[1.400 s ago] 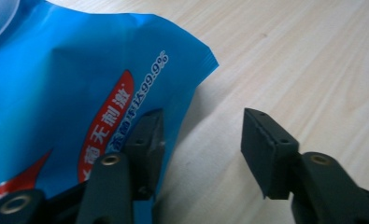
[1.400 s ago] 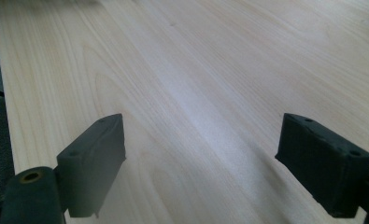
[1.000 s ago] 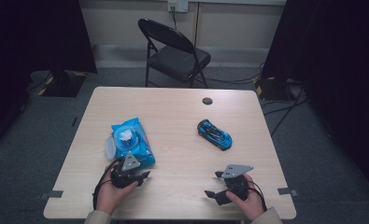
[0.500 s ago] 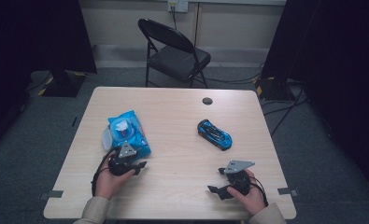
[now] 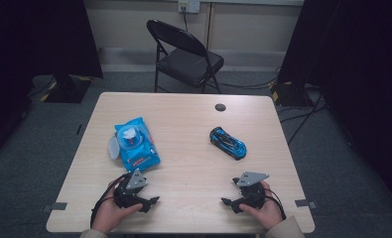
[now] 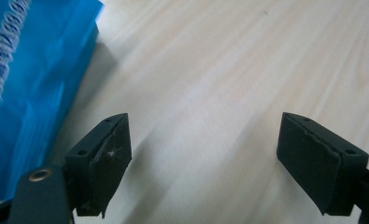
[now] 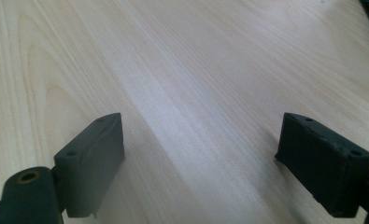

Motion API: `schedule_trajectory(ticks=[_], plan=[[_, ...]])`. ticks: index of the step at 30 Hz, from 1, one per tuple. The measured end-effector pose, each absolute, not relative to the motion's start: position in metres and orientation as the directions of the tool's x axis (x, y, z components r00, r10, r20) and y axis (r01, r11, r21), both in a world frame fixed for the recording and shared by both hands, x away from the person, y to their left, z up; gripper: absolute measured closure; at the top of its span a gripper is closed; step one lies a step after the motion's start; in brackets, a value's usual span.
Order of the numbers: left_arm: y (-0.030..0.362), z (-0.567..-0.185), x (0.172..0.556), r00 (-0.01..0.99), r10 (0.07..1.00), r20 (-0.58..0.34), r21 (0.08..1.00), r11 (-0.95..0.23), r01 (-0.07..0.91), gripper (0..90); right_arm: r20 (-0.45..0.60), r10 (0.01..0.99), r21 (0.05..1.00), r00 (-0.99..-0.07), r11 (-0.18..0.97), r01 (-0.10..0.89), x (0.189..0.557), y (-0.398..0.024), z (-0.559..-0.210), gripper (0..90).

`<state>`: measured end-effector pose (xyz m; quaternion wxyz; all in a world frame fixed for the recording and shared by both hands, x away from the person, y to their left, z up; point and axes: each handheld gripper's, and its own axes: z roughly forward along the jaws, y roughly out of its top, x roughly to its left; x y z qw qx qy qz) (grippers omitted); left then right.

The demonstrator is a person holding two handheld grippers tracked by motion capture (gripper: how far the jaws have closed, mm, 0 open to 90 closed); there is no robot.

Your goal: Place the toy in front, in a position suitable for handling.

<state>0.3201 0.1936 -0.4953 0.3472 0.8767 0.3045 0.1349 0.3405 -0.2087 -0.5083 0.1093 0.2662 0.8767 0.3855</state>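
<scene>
I am looking down on a pale wooden table (image 5: 193,114) in a dim room, a folding chair (image 5: 186,57) behind it, where the blue wipes pack (image 5: 135,145) is lying flat at the left and a blue toy car (image 5: 228,142) is sitting well apart at the right. My left gripper (image 5: 145,203) is resting near the pack's front edge, its jaws having just been opening with nothing between them. My right gripper (image 5: 231,204) is likewise gaping over bare wood, so I am judging the pack set down and the car not yet handled.

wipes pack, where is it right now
In the high view the wipes pack lies on the table's left half, just beyond the left gripper, across from the toy car.
</scene>
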Motion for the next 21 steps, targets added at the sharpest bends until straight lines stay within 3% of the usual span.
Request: schedule_trajectory(ticks=[12,21], plan=[[0.2,-0.506,0.316,0.793,0.609,-0.011,0.726,-0.541,0.425,12.6,0.04,0.567,0.732,-0.822,0.544,0.411,0.347,-0.211,-0.501,14.1],[0.2,-0.506,0.316,0.794,0.608,-0.011,0.726,-0.541,0.425,12.4,0.027,0.6,0.742,-0.8,0.524,0.418,0.381,-0.217,-0.484,14.1]])
